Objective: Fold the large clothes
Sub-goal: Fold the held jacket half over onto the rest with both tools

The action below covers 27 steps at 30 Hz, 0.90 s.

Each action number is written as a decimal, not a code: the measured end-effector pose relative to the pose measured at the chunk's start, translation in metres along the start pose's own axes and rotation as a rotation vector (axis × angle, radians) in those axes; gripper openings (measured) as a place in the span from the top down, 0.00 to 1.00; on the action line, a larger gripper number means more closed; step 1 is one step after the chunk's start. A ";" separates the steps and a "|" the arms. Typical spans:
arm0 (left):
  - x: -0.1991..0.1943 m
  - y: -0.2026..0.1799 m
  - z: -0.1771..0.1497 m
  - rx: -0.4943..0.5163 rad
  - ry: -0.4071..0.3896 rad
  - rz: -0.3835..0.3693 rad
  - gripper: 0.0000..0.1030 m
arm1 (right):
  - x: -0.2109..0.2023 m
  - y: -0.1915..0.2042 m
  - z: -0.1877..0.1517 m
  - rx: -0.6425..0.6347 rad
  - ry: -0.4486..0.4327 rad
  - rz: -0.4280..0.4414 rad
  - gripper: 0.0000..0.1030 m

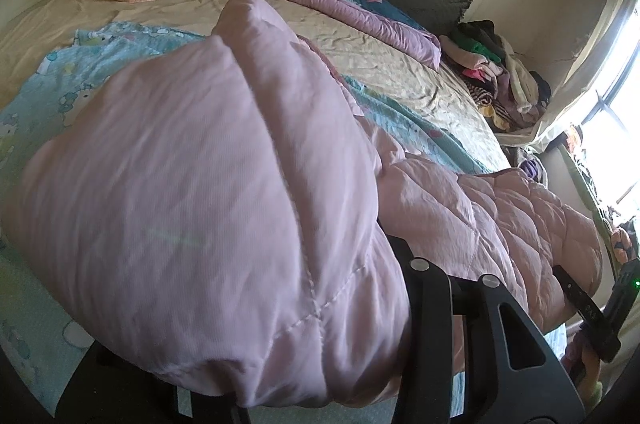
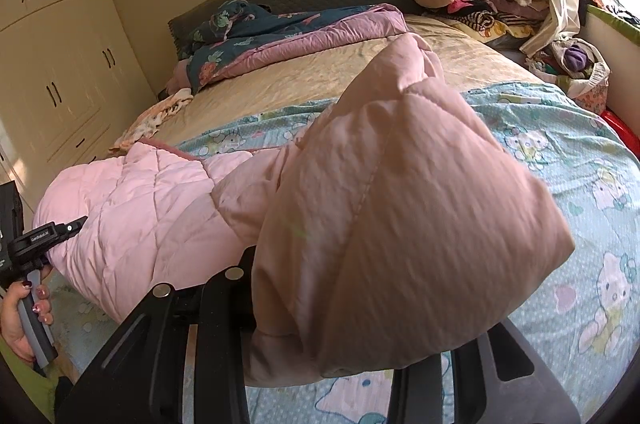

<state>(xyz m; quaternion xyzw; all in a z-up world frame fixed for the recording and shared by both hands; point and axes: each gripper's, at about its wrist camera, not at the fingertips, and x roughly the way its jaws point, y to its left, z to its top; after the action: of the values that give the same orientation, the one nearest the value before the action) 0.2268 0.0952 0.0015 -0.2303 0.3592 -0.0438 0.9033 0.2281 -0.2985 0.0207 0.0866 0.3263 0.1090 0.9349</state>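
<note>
Pink quilted jacket (image 1: 224, 208) fills your left wrist view: a padded end of it bulges straight ahead of the left gripper (image 1: 280, 356), whose jaws are clamped on it with the fingertips buried in the fabric. From that bulge the garment's long axis runs rightward, low over the blue cartoon sheet (image 1: 60, 76), to your right gripper (image 1: 588, 308) at its far end.

Right wrist view, mirrored: the jacket's other end (image 2: 400, 224) is bunched in front of the right gripper (image 2: 320, 356), jaws closed on it. The body runs leftward from there to your left gripper (image 2: 48, 236). Both ends look lifted, the middle sagging near the sheet (image 2: 580, 164). Judgement: neither hand is nearer; the fold turns on this left-right axis.
</note>
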 end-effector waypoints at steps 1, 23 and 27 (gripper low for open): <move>-0.001 0.001 -0.002 0.000 0.001 -0.001 0.66 | -0.001 0.001 -0.001 0.001 0.001 -0.001 0.69; -0.013 0.022 -0.052 0.023 0.032 0.000 0.61 | -0.025 -0.007 -0.058 0.063 0.025 -0.022 0.67; -0.006 0.028 -0.058 0.014 0.042 0.011 0.58 | -0.015 -0.015 -0.064 0.115 0.060 -0.026 0.64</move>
<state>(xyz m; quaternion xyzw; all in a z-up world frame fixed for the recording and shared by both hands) 0.1807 0.0994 -0.0445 -0.2211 0.3790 -0.0463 0.8974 0.1788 -0.3114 -0.0233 0.1324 0.3610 0.0803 0.9196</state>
